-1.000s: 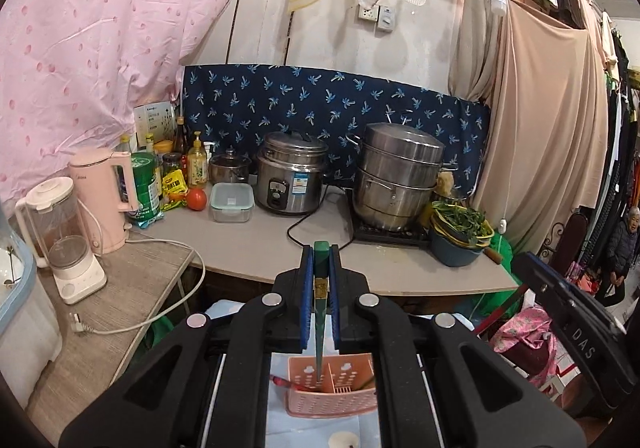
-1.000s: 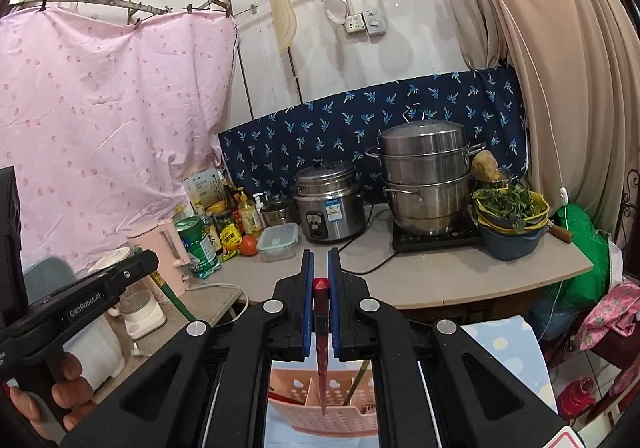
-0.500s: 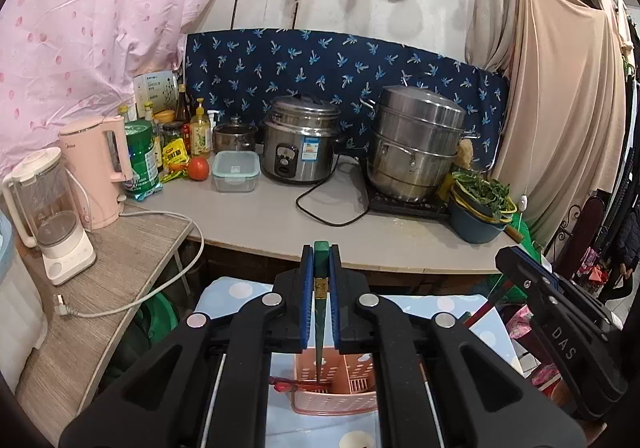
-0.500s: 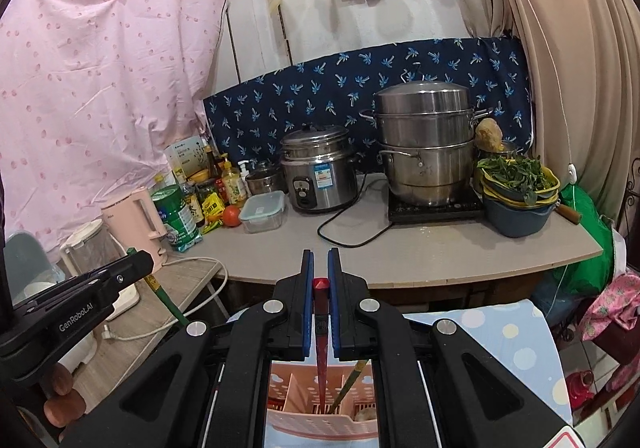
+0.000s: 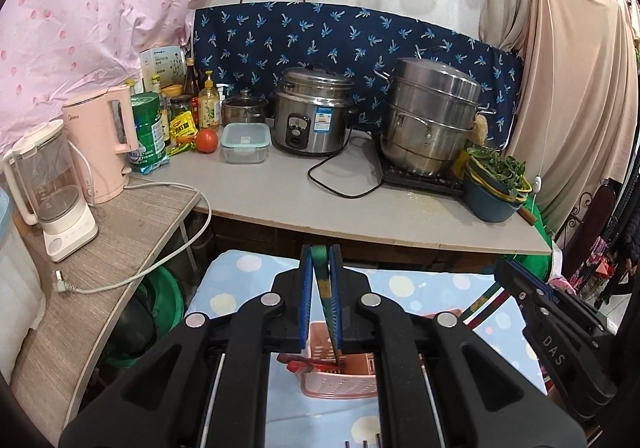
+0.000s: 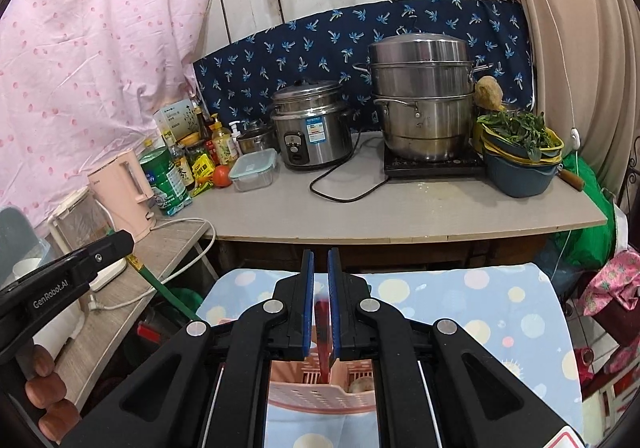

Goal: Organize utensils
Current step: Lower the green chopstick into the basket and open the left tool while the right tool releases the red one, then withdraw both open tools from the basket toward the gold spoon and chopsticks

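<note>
The left gripper [image 5: 320, 268] clamps a green utensil handle [image 5: 325, 296], its tip inside a pink slotted basket [image 5: 340, 384]. Above that basket, the right gripper [image 6: 320, 268] has just been opening around a red handle [image 6: 322, 332], blurred between its pads.

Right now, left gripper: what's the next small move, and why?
Probably open the left gripper slightly to release. It is shut on the green stick, whose lower tip already sits inside the pink basket, so letting go should drop it in.
</note>
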A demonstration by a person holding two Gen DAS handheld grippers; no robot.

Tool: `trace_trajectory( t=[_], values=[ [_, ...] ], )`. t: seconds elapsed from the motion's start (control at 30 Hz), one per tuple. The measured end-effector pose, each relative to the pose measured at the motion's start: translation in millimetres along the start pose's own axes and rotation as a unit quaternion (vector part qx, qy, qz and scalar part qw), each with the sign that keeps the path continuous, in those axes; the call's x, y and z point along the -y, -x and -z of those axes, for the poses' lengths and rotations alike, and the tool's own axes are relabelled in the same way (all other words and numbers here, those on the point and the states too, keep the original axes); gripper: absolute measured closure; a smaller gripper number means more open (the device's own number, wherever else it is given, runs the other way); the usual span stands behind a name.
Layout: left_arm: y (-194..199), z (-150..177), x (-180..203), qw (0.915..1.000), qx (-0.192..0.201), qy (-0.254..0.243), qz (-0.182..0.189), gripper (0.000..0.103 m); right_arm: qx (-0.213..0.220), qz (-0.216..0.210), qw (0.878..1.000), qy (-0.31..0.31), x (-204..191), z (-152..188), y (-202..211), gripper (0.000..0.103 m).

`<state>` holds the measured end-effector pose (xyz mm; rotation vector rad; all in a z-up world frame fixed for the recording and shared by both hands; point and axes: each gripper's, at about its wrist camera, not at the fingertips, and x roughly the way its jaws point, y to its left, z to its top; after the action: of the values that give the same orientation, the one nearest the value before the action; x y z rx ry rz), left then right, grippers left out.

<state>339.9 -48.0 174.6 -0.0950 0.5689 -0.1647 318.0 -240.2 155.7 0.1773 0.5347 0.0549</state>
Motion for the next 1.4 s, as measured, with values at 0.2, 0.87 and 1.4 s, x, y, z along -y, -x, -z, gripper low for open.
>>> trace_trajectory(
  t=[0.2, 0.87, 1.4],
  values=[
    [4.4, 4.7, -2.6, 0.9997, 0.006, 0.001, -0.023, 0.055, 0.003, 0.002, 1.000, 0.005, -0.9, 2.5, 8.4, 0.081],
    [41.3, 34.8, -0.5, 0.9982, -0.001, -0.025, -0.055, 0.048, -0.015, -0.015, 1.000, 0.013, -6.5, 43.3, 56.2, 0.075],
    [72.3, 78.4, -3.7, 0.9978, -0.015, -0.028, -0.057, 0.041, -0.024, -0.002, 0.999, 0.043, -17.1, 93.1, 98.6, 0.070]
  ],
)
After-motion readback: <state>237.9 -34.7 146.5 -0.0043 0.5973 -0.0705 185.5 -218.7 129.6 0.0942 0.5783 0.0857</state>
